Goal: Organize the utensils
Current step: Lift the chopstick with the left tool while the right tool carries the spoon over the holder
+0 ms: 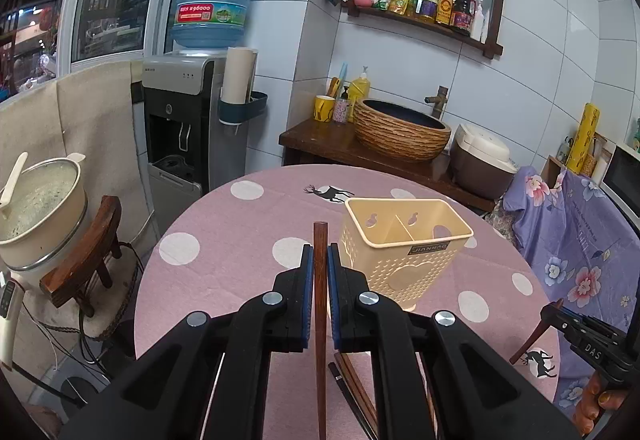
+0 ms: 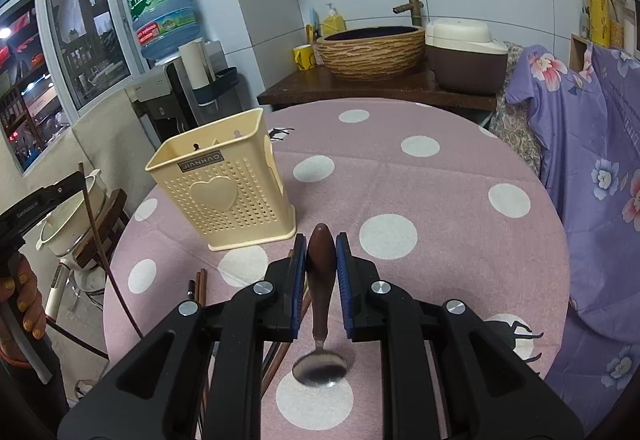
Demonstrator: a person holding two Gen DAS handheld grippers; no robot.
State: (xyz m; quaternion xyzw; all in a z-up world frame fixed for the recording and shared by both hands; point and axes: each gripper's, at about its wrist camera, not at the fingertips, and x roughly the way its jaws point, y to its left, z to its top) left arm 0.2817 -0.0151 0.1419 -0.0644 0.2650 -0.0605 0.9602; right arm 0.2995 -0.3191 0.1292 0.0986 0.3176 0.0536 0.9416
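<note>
Clamped in the left hand-held gripper (image 1: 319, 260), a wooden chopstick (image 1: 319, 304) is hanging clear of the table (image 1: 224, 240), while the right hand-held gripper (image 2: 321, 260) is gripping a wooden-handled spoon (image 2: 321, 280), bowl downward. Sorting is barely starting — the cream utensil holder (image 1: 400, 252), labelled "JIANHAO", is standing empty, and more chopsticks (image 2: 199, 286) are lying on the cloth beside it.

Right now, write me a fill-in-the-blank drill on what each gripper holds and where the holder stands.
1. The left gripper is shut on a single wooden ____.
2. The right gripper grips a spoon by its wooden handle, with the metal ____ hanging toward the camera.
3. The cream utensil holder stands upright on the pink ____ tablecloth.
4. More chopsticks lie on the table, not in the ____.

Missing words: chopstick; bowl; polka-dot; holder
</note>
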